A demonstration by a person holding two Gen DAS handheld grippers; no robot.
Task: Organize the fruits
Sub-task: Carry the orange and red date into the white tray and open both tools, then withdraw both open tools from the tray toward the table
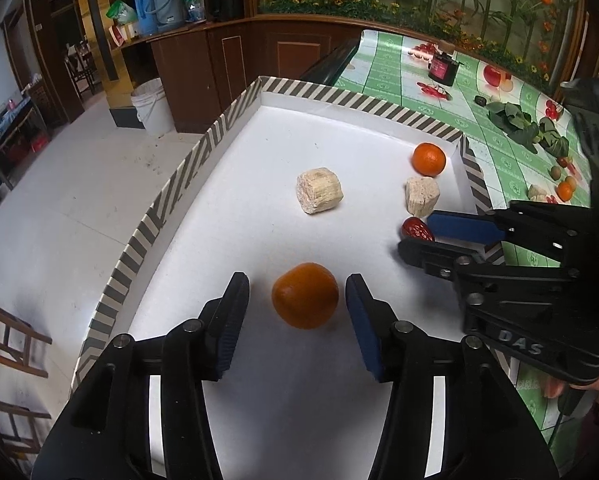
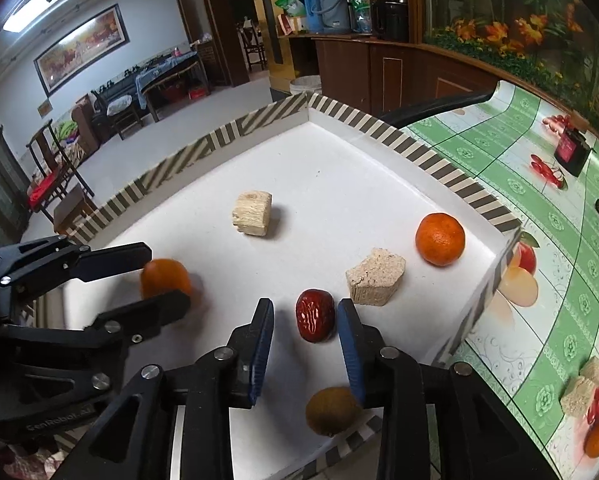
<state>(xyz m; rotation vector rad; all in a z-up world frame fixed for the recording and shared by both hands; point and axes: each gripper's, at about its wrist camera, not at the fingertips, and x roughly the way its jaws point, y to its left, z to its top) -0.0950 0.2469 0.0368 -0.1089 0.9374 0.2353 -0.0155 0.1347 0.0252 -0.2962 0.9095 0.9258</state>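
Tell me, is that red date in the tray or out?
In: the red date lies on the tray floor, between the right gripper fingers, untouched.

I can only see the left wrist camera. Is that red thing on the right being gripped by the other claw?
Observer: No. In the right wrist view the red date lies on the tray floor between the right gripper's fingers, with a gap on each side.
Operator: Is there anything in the tray that I'm missing?
Observer: Yes, a brown round fruit sits by the tray's near edge, just under that gripper.
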